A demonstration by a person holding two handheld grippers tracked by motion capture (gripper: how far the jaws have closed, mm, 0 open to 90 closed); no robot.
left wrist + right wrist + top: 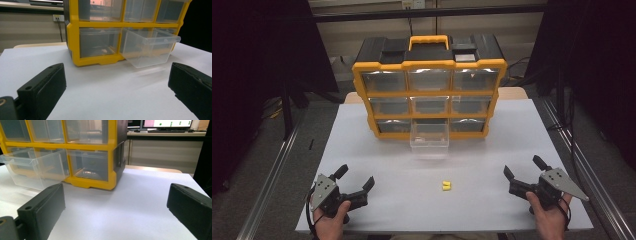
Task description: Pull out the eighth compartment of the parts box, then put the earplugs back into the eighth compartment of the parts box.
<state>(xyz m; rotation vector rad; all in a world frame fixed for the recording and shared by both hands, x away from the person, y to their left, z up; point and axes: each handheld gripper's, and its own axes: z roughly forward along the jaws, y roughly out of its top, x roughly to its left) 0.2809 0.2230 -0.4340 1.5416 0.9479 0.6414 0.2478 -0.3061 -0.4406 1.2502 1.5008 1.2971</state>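
Observation:
A yellow and black organiser with clear drawers stands at the back of the white table. Its bottom middle drawer is pulled out; it also appears in the left gripper view and the right gripper view. Two small yellow pieces lie on the table in front of it. My left gripper rests open at the front left, jaws wide apart. My right gripper stands open at the front right. Both hold nothing.
The organiser has a yellow carry handle on top. Metal rails run along both sides of the table, with dark curtains beyond. A desk with a monitor shows far off in the right gripper view.

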